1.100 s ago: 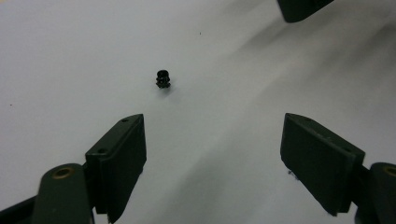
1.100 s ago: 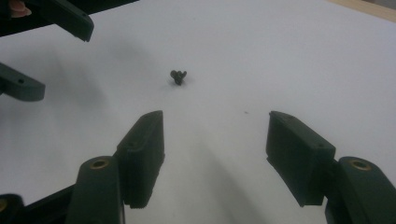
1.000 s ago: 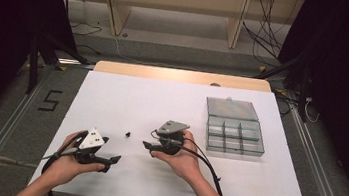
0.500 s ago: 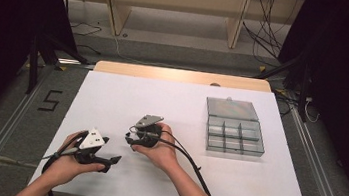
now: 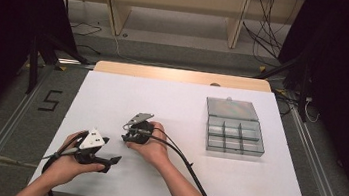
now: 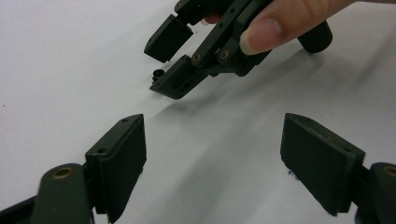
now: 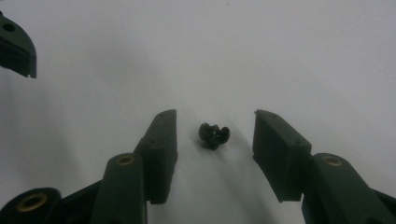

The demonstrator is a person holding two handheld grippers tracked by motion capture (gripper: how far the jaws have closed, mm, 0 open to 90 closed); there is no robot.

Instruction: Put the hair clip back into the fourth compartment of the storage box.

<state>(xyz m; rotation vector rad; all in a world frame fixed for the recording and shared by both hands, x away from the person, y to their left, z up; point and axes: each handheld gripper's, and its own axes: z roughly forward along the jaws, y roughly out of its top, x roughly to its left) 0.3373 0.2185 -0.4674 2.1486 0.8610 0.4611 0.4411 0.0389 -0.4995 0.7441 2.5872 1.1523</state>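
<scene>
High view: a white bench (image 5: 252, 188) carries a clear compartmented box (image 5: 234, 128) at about 3 o'clock from the middle, its lid folded back on the far side. The person's forearms come in from 6 o'clock. The left hand (image 5: 66, 163) holds the left hand-held gripper (image 5: 114, 160) low over the bench near 7 o'clock, jaws pointing toward 3 o'clock. The right hand (image 5: 154, 146) holds the right hand-held gripper (image 5: 125, 131) just left of the bench's middle, jaws pointing toward 9 o'clock and tipped down to the surface, a cable (image 5: 189, 168) trailing back toward 5 o'clock.

Right gripper view: its two jaws stand apart, open, with a small black part (image 7: 214, 134) lying on the white surface between them, touching neither jaw. It looks like a tiny screw or clip, but the blur leaves that unsure. A bit of the left tool's jaw shows at 10 o'clock.

Left gripper view: its own jaws are spread wide, open and holding nothing. Beyond them at 12 o'clock the right tool comes down at a slant with a fingertip (image 6: 261, 35) on its side, and the black part (image 6: 158, 73) sits on the bench between its open jaws, just beside the nearer one.
</scene>
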